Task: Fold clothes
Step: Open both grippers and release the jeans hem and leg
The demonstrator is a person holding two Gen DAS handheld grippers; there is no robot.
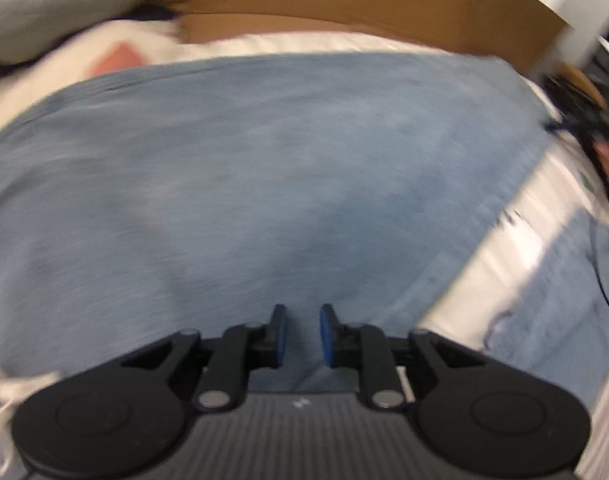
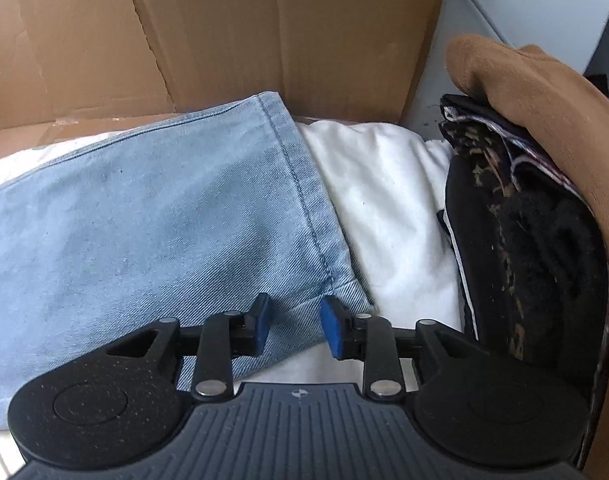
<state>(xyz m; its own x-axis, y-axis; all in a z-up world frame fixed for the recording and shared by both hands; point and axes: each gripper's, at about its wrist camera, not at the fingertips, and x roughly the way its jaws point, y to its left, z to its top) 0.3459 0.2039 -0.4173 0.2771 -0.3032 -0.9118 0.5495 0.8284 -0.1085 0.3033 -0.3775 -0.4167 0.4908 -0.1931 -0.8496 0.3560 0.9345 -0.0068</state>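
Fingers: left gripper (image 1: 302, 334) and right gripper (image 2: 294, 330) both parted, gripping nothing.
Jeans: light blue jeans (image 2: 144, 216) spread on white cloth (image 2: 388, 208); hemmed edge runs 12 to 6 o'clock.
Room: cardboard box (image 2: 224, 32) at 12, dark clothes pile (image 2: 524, 240) at 3.

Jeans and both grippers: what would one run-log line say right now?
task: fold clothes | jeans: flat on white cloth | left gripper: open, empty | right gripper: open over hem corner
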